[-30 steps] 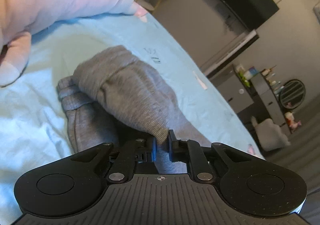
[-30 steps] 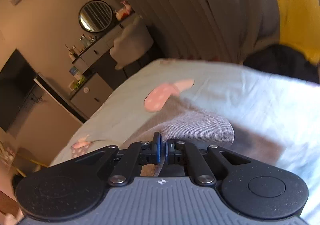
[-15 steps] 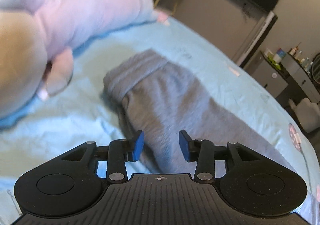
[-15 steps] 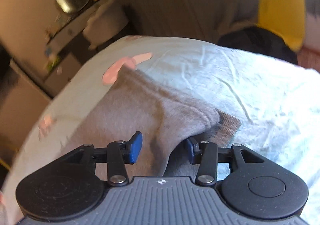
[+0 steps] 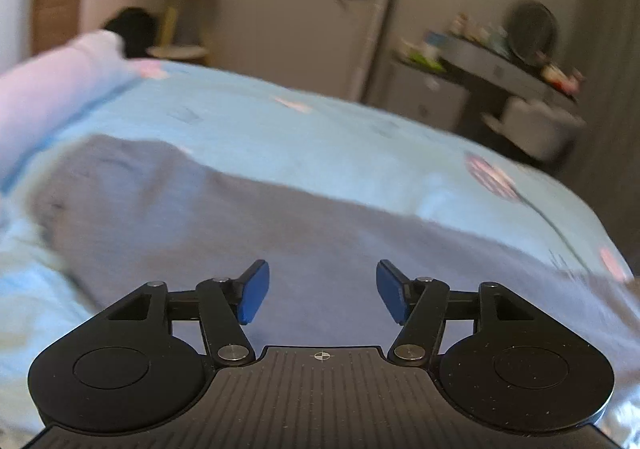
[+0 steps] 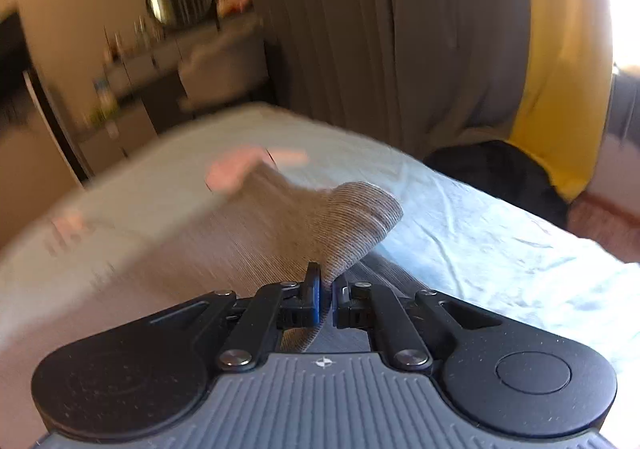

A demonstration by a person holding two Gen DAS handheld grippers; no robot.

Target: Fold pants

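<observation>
Grey knit pants (image 5: 248, 233) lie flat across a light blue bed sheet (image 5: 320, 137). My left gripper (image 5: 322, 291) is open and empty, its blue pads just above the grey fabric. In the right wrist view the pants (image 6: 288, 221) show a ribbed end that is lifted and curled over. My right gripper (image 6: 326, 295) is shut on a fold of this fabric at its ribbed end. Both views are blurred by motion.
A pale pink pillow or soft toy (image 5: 52, 81) lies at the left of the bed. A white fridge (image 5: 304, 29) and a dresser with a round mirror (image 5: 532, 33) stand beyond the bed. Grey and yellow curtains (image 6: 460, 41) hang at the right.
My left gripper let go of the pants, opened wide and swung right over them. My right gripper opened half a second ago and has now shut again on the ribbed end.
</observation>
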